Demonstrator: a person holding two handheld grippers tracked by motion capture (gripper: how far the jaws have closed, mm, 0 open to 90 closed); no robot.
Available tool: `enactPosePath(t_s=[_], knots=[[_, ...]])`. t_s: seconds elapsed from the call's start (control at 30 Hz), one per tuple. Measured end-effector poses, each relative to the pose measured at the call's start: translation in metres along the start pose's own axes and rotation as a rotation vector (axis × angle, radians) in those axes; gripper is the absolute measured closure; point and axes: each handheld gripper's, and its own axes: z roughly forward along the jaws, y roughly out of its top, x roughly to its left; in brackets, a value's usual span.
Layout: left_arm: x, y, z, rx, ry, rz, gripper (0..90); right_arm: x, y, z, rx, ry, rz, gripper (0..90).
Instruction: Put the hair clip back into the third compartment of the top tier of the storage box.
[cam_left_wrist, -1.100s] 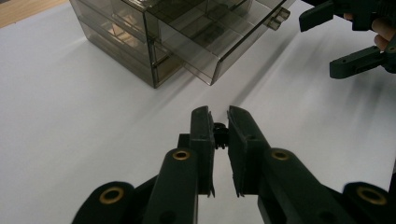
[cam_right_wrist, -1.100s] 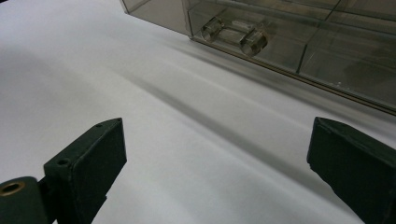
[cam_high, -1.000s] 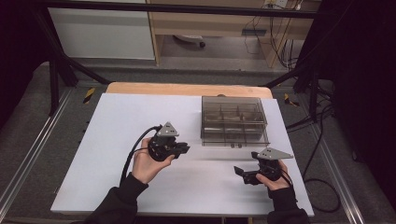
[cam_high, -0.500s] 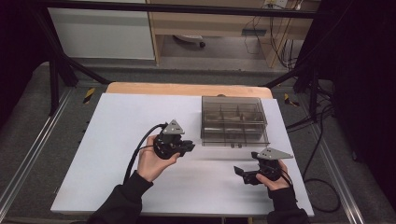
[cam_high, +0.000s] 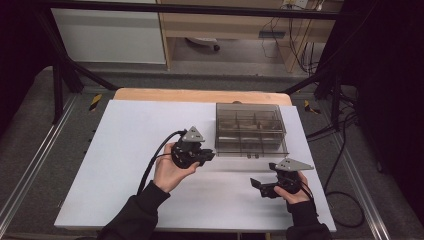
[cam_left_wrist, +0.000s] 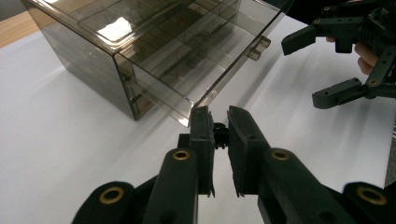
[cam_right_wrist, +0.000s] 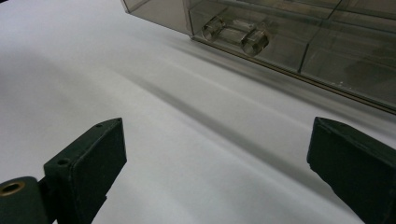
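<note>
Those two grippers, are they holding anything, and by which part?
Nothing is held. The left gripper is shut on nothing beside the clear drawer box; the right gripper stands open over the white tabletop.

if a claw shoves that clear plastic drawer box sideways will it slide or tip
The drawer box would probably slide: it sits low and wide on the smooth white table. It looks like light, stiff plastic with little inside. Pushing the handle side may just press the drawer in.

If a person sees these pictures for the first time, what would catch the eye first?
Probably the smoky clear plastic drawer box toward the far right of the white table. Next, the two black tongs: the left tongs, shut and empty, sit just beside the box's near left corner, while the right tongs rest open in front of it, near the table's front edge.
</note>
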Motion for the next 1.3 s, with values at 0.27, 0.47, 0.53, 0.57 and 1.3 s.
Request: enactPosePath(t_s=[0.27, 0.47, 0.53, 0.57, 1.3], knots=[[-0.002, 0.004, 0.006, -0.001, -0.006, 0.000, 80.3, 0.000, 0.000, 0.000, 0.000, 0.001, 0.001, 5.2], [-0.003, 0.007, 0.011, 0.000, -0.012, 0.001, 80.3, 0.000, 0.000, 0.000, 0.001, 0.001, -0.002, 5.2], [-0.003, 0.008, 0.013, -0.001, -0.012, -0.001, 80.4, 0.000, 0.000, 0.000, 0.001, 0.001, 0.000, 5.2], [-0.004, 0.008, 0.014, -0.001, -0.014, -0.002, 80.3, 0.000, 0.000, 0.000, -0.001, 0.002, 0.000, 5.2], [-0.010, 0.019, 0.029, 0.000, -0.024, 0.005, 80.4, 0.000, 0.000, 0.000, 0.000, 0.003, 0.000, 5.2]])
